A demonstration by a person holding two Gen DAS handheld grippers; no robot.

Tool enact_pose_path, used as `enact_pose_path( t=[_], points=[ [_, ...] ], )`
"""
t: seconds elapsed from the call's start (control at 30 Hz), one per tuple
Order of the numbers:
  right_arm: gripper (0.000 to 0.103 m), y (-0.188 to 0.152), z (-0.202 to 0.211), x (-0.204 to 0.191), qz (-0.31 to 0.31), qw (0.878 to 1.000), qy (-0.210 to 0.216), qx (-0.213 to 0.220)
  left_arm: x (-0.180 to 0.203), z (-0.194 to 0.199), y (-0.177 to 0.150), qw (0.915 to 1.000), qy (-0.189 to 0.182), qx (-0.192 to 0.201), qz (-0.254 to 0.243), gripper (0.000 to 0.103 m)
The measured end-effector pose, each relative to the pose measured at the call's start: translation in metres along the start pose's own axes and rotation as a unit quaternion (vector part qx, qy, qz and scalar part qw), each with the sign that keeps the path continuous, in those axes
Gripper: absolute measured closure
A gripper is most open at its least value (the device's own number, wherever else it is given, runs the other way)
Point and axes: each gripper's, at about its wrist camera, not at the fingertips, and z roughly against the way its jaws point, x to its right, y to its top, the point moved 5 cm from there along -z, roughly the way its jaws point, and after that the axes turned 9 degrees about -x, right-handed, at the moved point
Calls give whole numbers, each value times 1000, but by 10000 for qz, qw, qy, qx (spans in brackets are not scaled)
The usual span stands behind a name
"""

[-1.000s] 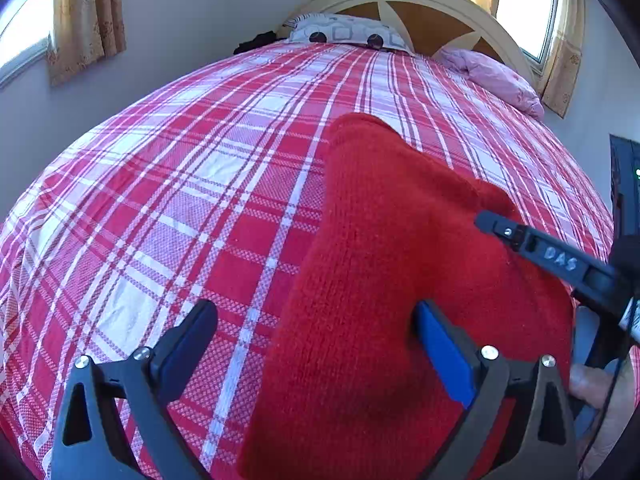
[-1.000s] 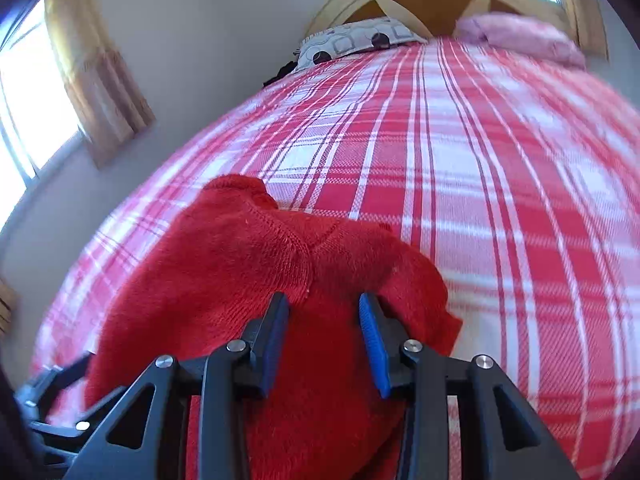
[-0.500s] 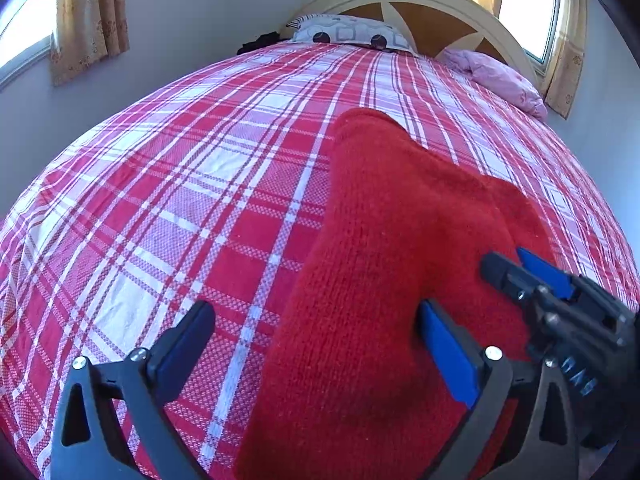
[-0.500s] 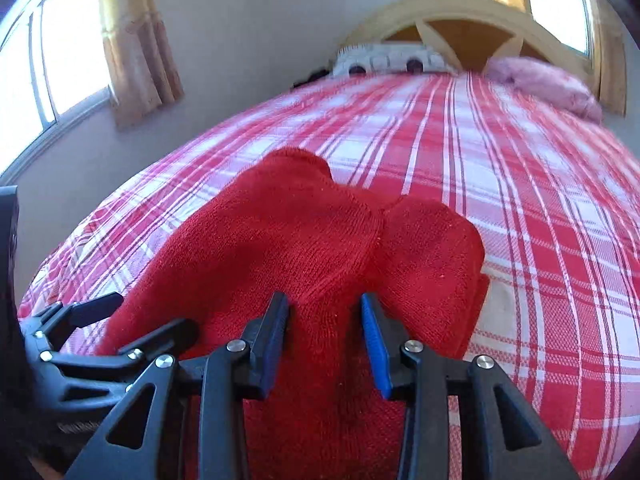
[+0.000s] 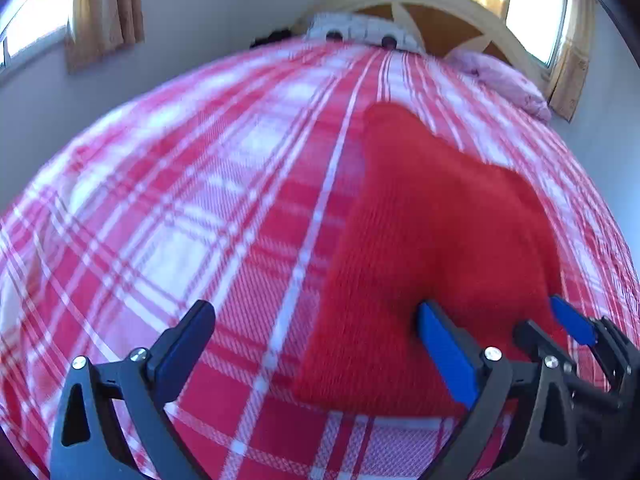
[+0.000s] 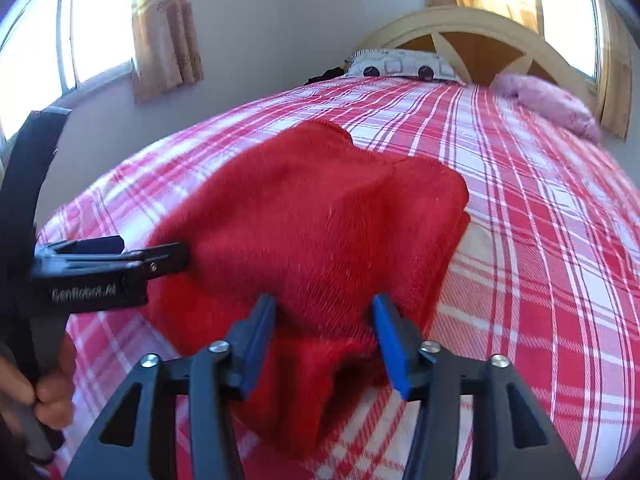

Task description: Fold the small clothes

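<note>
- The bed (image 6: 540, 248) fills both views, covered in a red-and-white plaid sheet, with a pale arched headboard (image 6: 472, 28) at its far end.
- Windows with tan curtains (image 6: 164, 28) stand on the left wall and behind the headboard.
- The red knit garment (image 6: 320, 232) lies folded on the plaid sheet in the near part of the bed, one narrow end reaching toward the headboard.
- The right gripper (image 6: 324, 340) points along the bed toward the headboard; its jaws are parted, with a raised bunch of the garment's near edge between the blue pads, though actual contact is unclear.
- The left gripper (image 5: 316, 344) is level and also faces the headboard; its jaws are spread wide, the right pad over the garment's left part, the left pad over bare sheet.
- In the right wrist view, a hand (image 6: 36, 384) holds the left gripper's handle at the lower left.
- A patterned pillow (image 6: 400, 65) and a pink pillow (image 6: 552, 104) sit by the headboard.
</note>
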Motion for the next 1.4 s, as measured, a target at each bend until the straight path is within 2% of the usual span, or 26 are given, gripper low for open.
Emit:
enact_pose_path(
  t=[0.07, 0.37, 0.43, 0.5, 0.57, 0.7, 0.8, 0.97, 1.03, 1.17, 1.23, 1.4],
  points=[
    [48, 0, 1, 0, 18, 10000, -76, -17, 1, -7, -5, 9999, -57, -112, 73, 0],
    [42, -16, 15, -5, -185, 9997, -144, -99, 1, 6, -14, 9999, 133, -89, -53, 0],
    [39, -25, 20, -5, -491, 9986, 120, -154, -1, 12, -17, 9999, 144, -69, -65, 0],
    [39, -38, 17, -3, -959, 9925, 664, -368, -3, 20, -21, 9999, 155, 1, -58, 1],
    [39, -46, 16, -1, -1194, 9888, 810, -387, -4, 25, -24, 9999, 129, 60, -57, 1],
    [39, -49, 23, -6, -1144, 9902, 705, -388, -5, 29, -30, 9998, 145, 63, -75, 1],
    [39, -53, 27, -9, -1329, 9874, 764, -391, -8, 34, -35, 9999, 58, 88, -60, 1],
    [39, -62, 42, -15, -1613, 9847, 604, -262, -14, 34, -44, 10000, 17, 6, 15, 1],
    [39, -63, 57, -21, -1617, 9847, 652, -8, -14, 42, -48, 9998, -106, 153, -11, 1],
    [39, -60, 85, -30, -1411, 9886, 372, 365, -11, 64, -54, 9984, -162, 505, -180, 1],
    [39, -58, 96, -32, -1393, 9891, 199, 424, -9, 73, -58, 9979, -235, 559, -219, 1],
    [39, -57, 119, -31, -1526, 9867, 173, 542, -6, 95, -67, 9973, -226, 630, -302, 1]
  ],
)
